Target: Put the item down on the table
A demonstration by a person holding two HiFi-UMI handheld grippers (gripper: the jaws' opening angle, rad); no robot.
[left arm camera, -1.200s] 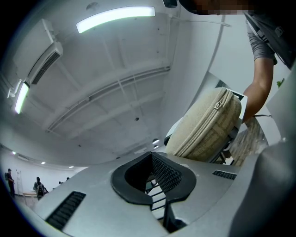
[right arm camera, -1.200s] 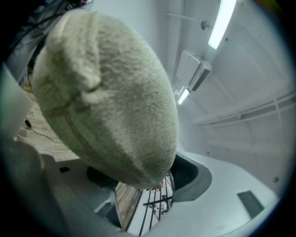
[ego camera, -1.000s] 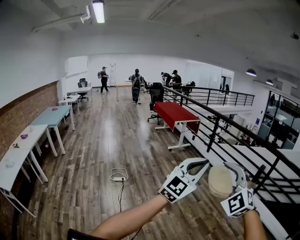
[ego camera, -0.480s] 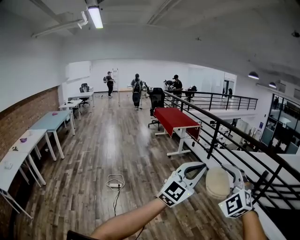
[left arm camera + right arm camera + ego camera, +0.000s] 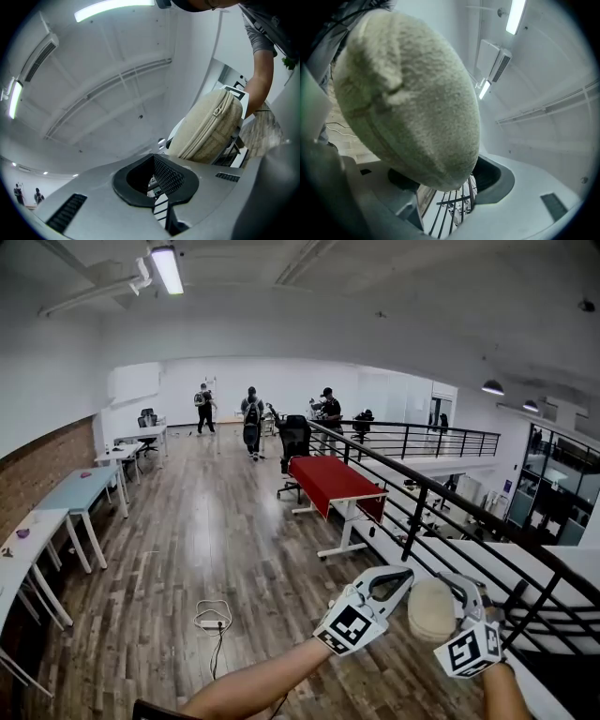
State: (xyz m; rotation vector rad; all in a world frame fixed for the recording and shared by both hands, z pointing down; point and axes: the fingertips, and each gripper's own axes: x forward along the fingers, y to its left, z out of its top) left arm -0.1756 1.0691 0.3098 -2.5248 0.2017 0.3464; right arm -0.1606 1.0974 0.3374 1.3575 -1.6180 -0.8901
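Two claws up: my right claw is clamped on the beige pouch at 5 o'clock, held midair because the red tabletop at 12 o'clock is well off. My left claw is pinched closed, empty.

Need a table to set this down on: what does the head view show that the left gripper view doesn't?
Only the head view: a red table ahead on the wood floor, the black railing at the right, and both grippers from outside.

Only the left gripper view: the zipper along the item's edge, and the left gripper with its jaws together and nothing between them.

Both: the beige pouch held in the right gripper, close beside the left one.
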